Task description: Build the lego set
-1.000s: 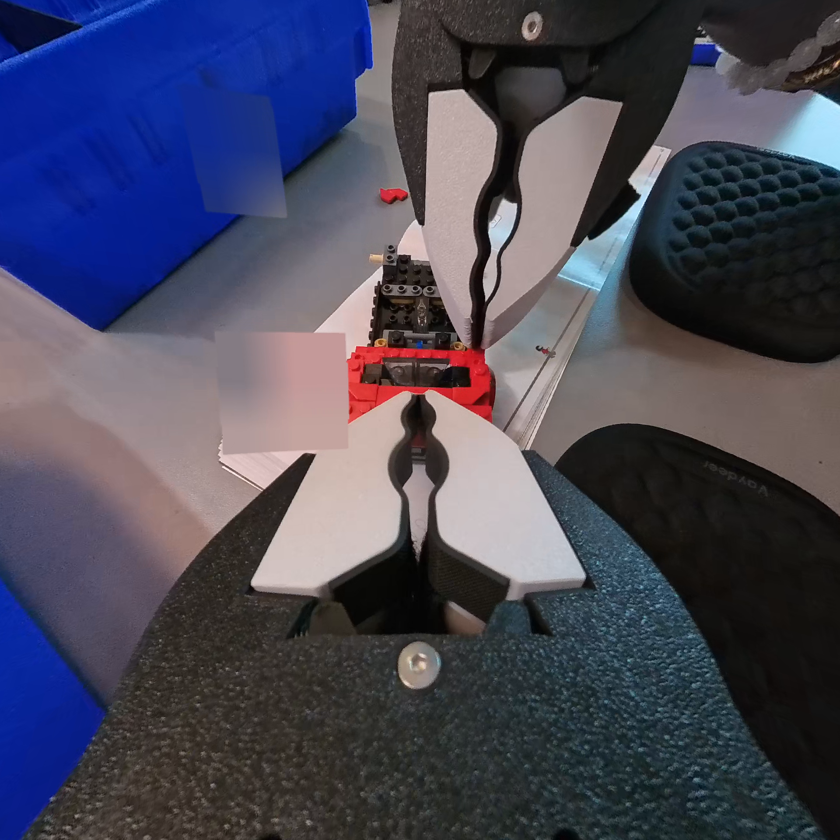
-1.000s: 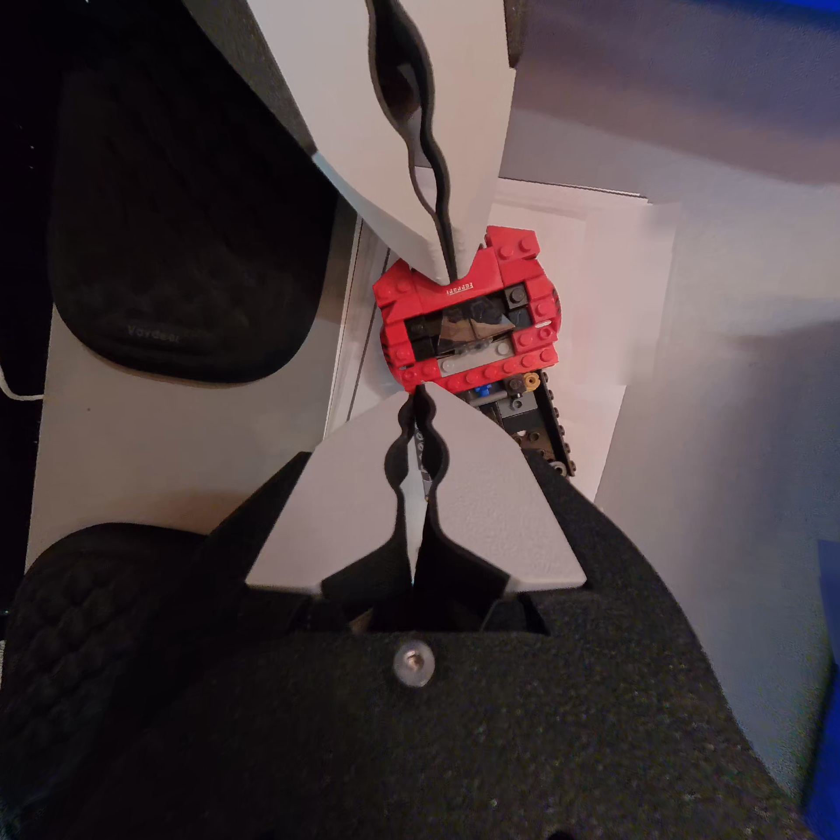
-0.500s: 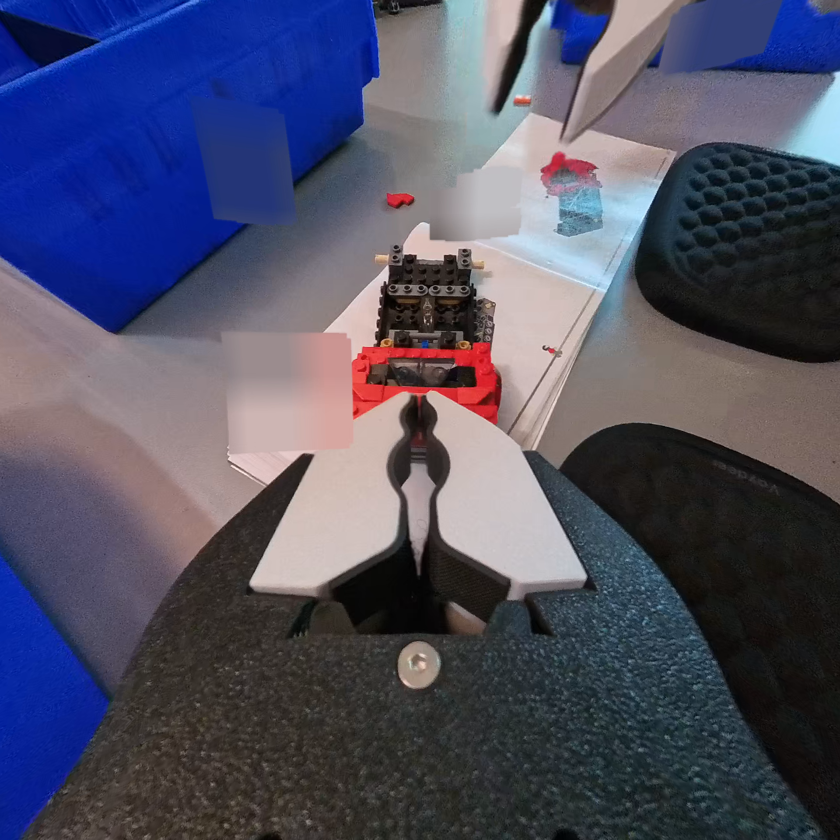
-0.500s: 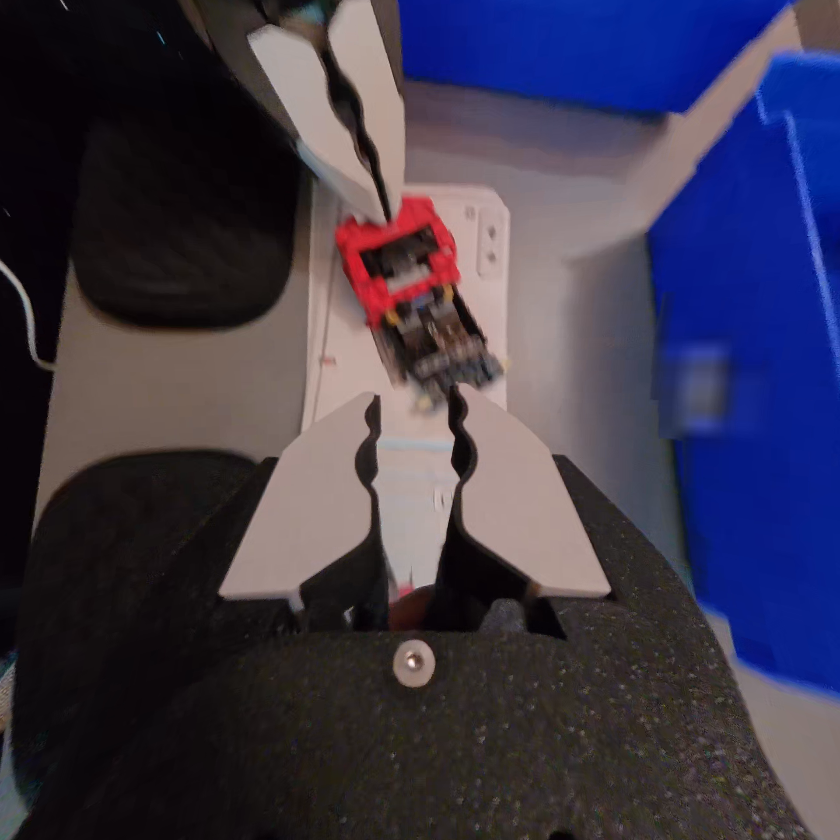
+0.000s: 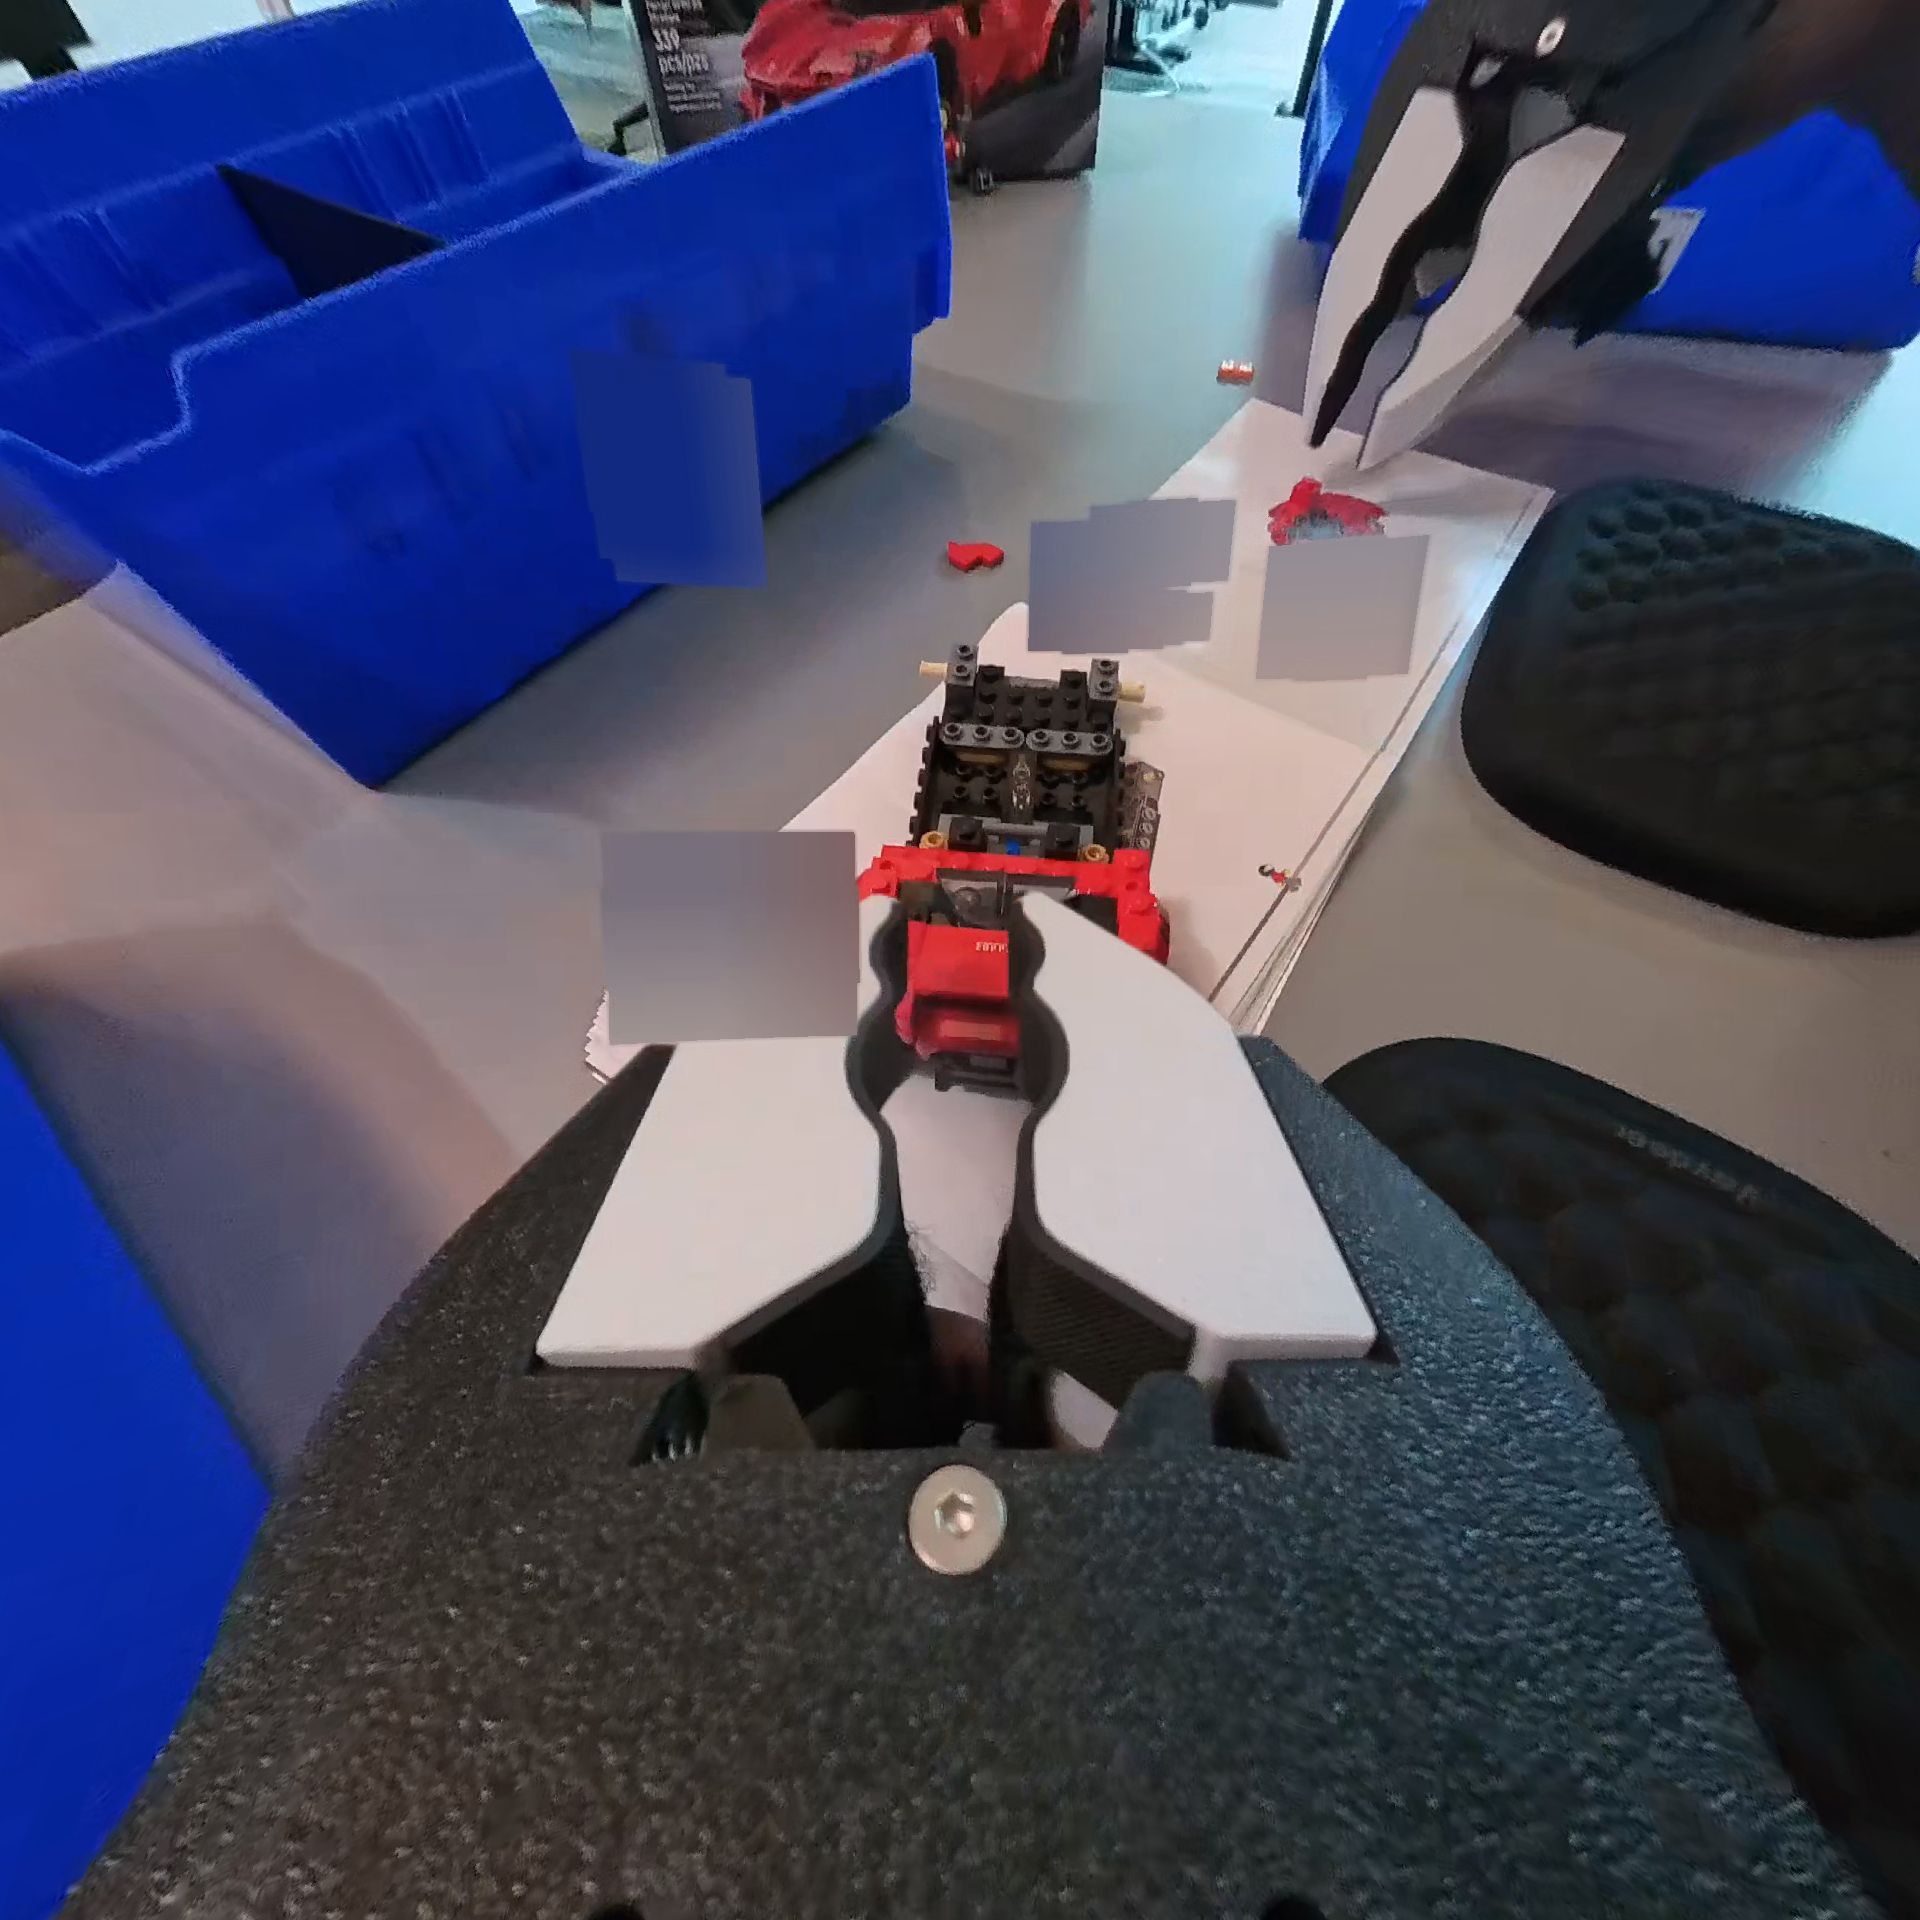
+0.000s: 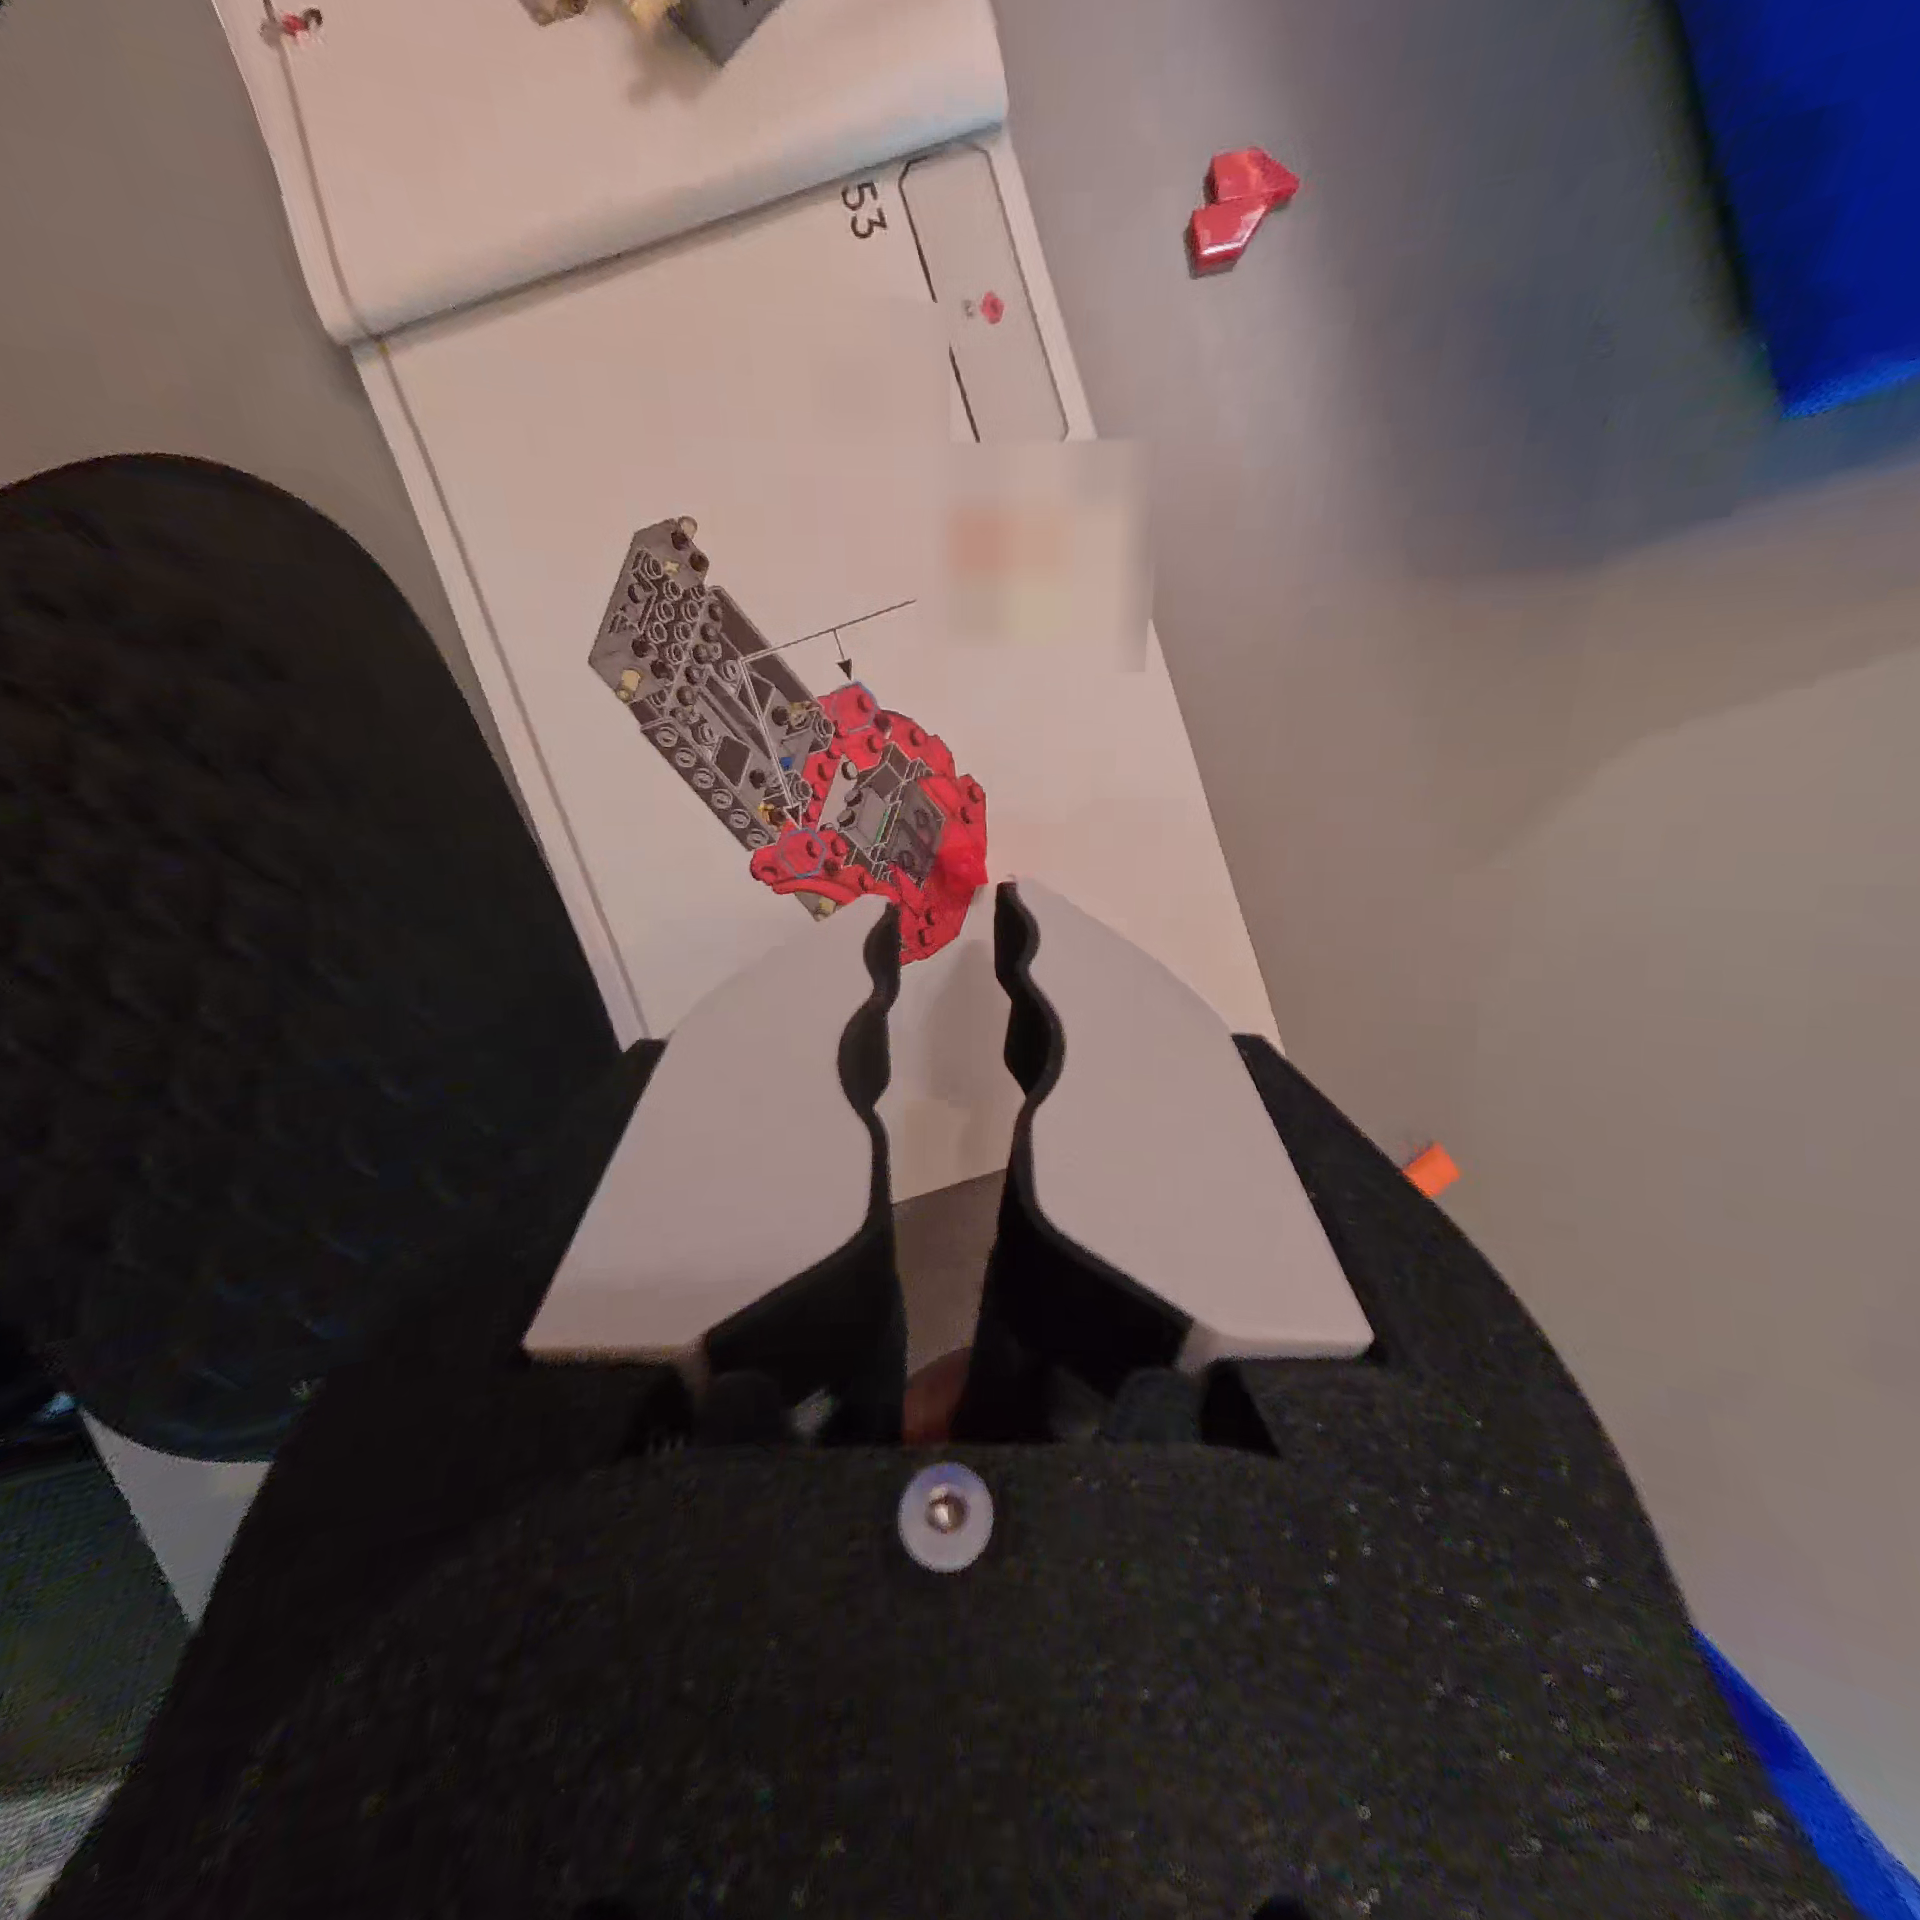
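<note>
The lego car (image 5: 1023, 790) lies on the open instruction booklet (image 5: 1257, 758), black chassis at the far end and red nose toward me. My left gripper (image 5: 961, 914) has its jaws parted closely around the red nose; I cannot tell if they press on it. My right gripper (image 5: 1345, 447) hovers at the far right, open and empty. In the right wrist view it (image 6: 943, 909) is above the booklet (image 6: 727, 436), over a printed picture of the car. Two loose red pieces (image 6: 1242, 208) lie on the table beside the booklet; they also show in the left wrist view (image 5: 974, 556).
Blue bins (image 5: 416, 364) stand at the left, and another at the far right. Two black padded rests (image 5: 1704, 707) (image 5: 1662, 1351) lie to the right of the booklet. A small orange piece (image 6: 1432, 1169) lies on the table. The set's box (image 5: 883, 62) stands at the back. One gripper's finger ends stand about 25 cm off the other's.
My left gripper went from shut at the car's front to parted around its nose. My right gripper lifted off the car, opened and moved away over the booklet's far page.
</note>
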Available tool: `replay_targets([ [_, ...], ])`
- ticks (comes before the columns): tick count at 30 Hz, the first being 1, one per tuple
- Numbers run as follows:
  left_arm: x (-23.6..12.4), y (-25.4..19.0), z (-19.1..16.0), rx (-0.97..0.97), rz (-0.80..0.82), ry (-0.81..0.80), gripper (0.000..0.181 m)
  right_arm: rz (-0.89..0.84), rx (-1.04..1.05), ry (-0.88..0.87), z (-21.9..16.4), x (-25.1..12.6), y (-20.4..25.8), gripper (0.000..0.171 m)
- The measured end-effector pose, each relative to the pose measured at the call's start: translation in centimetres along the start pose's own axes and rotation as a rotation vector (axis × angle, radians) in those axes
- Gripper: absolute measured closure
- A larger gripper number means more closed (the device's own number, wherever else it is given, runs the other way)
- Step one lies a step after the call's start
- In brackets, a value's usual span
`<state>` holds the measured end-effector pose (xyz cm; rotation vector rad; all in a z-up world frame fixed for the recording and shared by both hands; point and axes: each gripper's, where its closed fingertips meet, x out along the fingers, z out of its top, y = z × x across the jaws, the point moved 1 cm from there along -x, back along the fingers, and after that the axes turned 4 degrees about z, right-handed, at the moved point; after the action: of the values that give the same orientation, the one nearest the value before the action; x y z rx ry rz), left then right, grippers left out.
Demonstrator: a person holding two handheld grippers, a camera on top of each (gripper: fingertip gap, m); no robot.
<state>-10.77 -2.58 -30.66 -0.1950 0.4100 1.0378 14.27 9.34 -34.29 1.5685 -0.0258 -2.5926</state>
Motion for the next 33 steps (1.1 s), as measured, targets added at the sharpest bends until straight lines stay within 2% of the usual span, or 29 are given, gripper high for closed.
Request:
replay_targets([
  [14, 0.0, 0.1, -0.2, -0.009, -0.011, 0.012, 0.164, 0.047, -0.104, 0.024, 0.9, 1.1, -0.2, 0.163],
  [17, 0.0, 0.3, -0.2, -0.011, -0.009, 0.014, 0.167, 0.089, -0.169, -0.059, 4.2, 0.5, 1.1, 0.163],
  [20, 0.1, 0.7, -0.1, -0.018, 0.001, 0.015, 0.177, 0.183, -0.307, -0.161, 9.8, 0.6, 3.6, 0.163],
  [25, 0.6, 0.3, -0.4, 0.011, -0.013, 0.039, 0.177, 0.344, -0.490, -0.168, 17.6, 4.0, 6.2, 0.163],
  [29, 0.7, 0.2, -0.7, 0.010, -0.020, 0.044, 0.177, 0.365, -0.560, -0.055, 20.2, 7.3, 5.4, 0.164],
  [33, 1.0, 0.2, -1.3, 0.013, -0.029, 0.071, 0.178, 0.387, -0.587, 0.029, 21.1, 8.8, 5.0, 0.164],
])
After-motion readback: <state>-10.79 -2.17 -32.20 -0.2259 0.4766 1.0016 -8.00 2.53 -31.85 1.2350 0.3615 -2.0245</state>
